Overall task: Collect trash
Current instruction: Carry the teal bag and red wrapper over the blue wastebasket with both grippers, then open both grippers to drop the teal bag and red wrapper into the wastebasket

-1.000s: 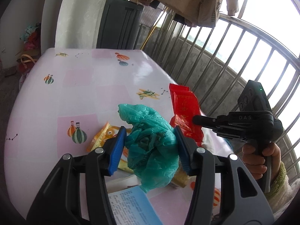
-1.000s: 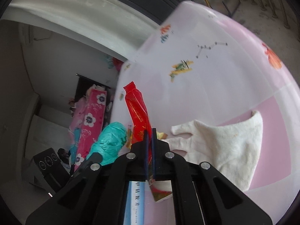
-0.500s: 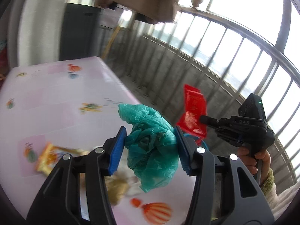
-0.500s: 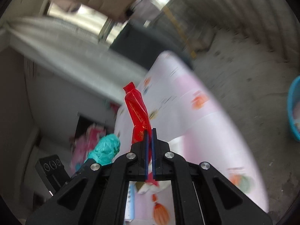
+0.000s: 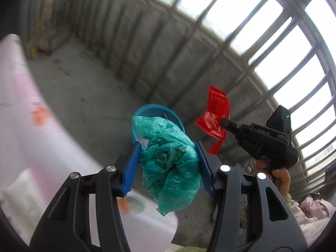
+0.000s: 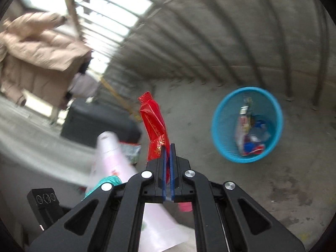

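Here, both claws are off the table and each carries a piece of rubbish. The left gripper (image 5: 168, 163) has its blue ribbed pads (image 5: 131, 169) pressed into either side of a crumpled teal plastic bag (image 5: 170, 168), thin and crinkly, bunched into a loose lump that bulges above the jaws and sags below them; the jaws stand about half apart, filled by the bag. The right gripper (image 6: 167, 161) is pinched nearly flat on the lower end of a glossy red foil wrapper (image 6: 154, 124), long and narrow with a serrated top edge and gold print near the bottom, twisted slightly as it stands up from the pads. From the left wrist view the same wrapper (image 5: 215, 115) juts from the tip of the right gripper (image 5: 224, 124), held by a hand (image 5: 275, 172) with a fuzzy sleeve.

On the rough concrete floor sits a round blue mesh bin (image 6: 218, 130), already holding several wrappers; it is to the right of the red wrapper, well apart from it. In the left view its rim (image 5: 153, 107) shows just behind the teal bag. The pink patterned table (image 5: 23, 126) edges the left side, blurred. Metal railings (image 5: 273, 48) back the space.
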Available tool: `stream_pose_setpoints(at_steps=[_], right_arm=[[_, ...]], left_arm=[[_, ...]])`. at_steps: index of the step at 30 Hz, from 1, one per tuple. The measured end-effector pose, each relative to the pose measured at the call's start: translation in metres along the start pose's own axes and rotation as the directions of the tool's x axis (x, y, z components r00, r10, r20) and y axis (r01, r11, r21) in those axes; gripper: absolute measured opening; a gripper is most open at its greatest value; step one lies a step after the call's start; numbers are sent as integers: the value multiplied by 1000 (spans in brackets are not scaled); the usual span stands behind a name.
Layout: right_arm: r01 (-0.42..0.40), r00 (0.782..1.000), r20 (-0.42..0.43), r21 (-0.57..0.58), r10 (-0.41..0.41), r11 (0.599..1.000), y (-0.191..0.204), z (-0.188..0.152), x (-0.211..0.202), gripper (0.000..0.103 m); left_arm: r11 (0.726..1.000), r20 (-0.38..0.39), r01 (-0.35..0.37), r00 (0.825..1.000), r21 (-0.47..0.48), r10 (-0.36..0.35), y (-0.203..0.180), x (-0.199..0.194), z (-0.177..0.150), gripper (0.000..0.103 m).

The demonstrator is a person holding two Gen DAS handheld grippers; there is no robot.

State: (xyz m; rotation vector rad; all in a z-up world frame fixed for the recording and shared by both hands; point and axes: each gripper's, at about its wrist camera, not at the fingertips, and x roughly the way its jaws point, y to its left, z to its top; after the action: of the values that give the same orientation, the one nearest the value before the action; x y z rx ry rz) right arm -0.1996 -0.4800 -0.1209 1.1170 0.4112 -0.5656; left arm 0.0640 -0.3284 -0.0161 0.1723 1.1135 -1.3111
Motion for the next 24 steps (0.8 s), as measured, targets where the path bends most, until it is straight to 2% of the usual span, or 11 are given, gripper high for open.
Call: stream_pose_setpoints(at_steps=[3,8,11,13,14,15,17,18,19,21,24], right_arm=[[90,996,11,29,-90,996,-23,8,18,3],[220,975,10,60,-221,974,-70,33,41,3],[314,949,10,45,-315,948,-86,48,58,3],[395,918,15,21,-395,919,-93,56,75,3],[420,908,8,11,-420,908,-97,61,84,3],[439,898,-10,1,-439,898,-104,67,96,4],[471,881,-55,-2,-470,882,-116,74,119,5],[467,882,-76,6,-466,884,-123,77,130,9],[467,881,-85,8,-464,884,-126,78,136,22],[495,867,-87,30,-491,868,-133,78,141,34],[462,886,-74,71,-457,884,-140,76,137,36]], left_arm=[[999,-99,4,995,33,-1,-19,57,12,49],[999,-208,19,978,48,-9,-33,137,31,49],[997,-229,-19,973,80,37,-35,177,48,49],[993,-238,-50,968,105,73,-31,201,59,50],[991,-241,-68,966,117,95,-29,212,64,51],[988,-245,-85,963,130,115,-26,220,67,57],[986,-285,-110,948,125,142,-21,249,79,61],[988,-302,-118,942,105,144,-18,257,84,62],[989,-302,-125,942,85,145,-16,261,86,63],[991,-269,-129,953,45,136,-11,257,93,71],[993,-228,-111,966,46,119,-11,242,97,73]])
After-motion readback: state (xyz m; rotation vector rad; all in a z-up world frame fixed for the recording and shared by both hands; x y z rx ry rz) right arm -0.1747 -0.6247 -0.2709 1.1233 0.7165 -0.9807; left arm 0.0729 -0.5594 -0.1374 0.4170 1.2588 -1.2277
